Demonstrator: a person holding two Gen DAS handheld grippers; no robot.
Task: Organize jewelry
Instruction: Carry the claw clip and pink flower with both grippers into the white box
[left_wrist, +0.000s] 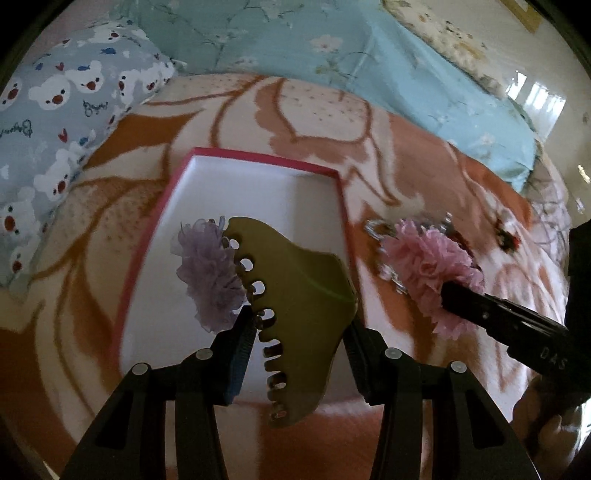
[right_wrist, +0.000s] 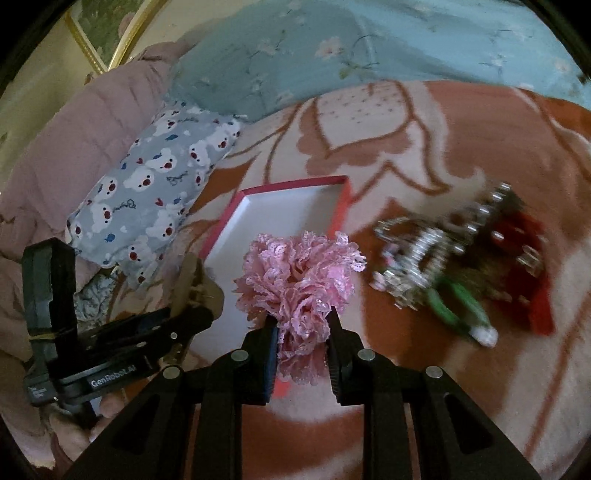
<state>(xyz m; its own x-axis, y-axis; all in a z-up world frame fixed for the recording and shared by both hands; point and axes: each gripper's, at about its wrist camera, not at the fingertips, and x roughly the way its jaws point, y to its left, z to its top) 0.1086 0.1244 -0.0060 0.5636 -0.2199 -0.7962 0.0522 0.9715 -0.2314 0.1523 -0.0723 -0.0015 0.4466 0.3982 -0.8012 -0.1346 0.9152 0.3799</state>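
Gripping an olive claw clip (left_wrist: 295, 295) with a purple flower over the white tray (left_wrist: 258, 184), my left gripper (left_wrist: 299, 332) holds; my right gripper (right_wrist: 301, 332) clamps a pink scrunchie (right_wrist: 299, 269) at the tray's right edge

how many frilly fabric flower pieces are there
2. A purple flower piece sits over the pink-rimmed box, by the left gripper; a pink flower piece is in the right gripper. The blurred pile may hide more.
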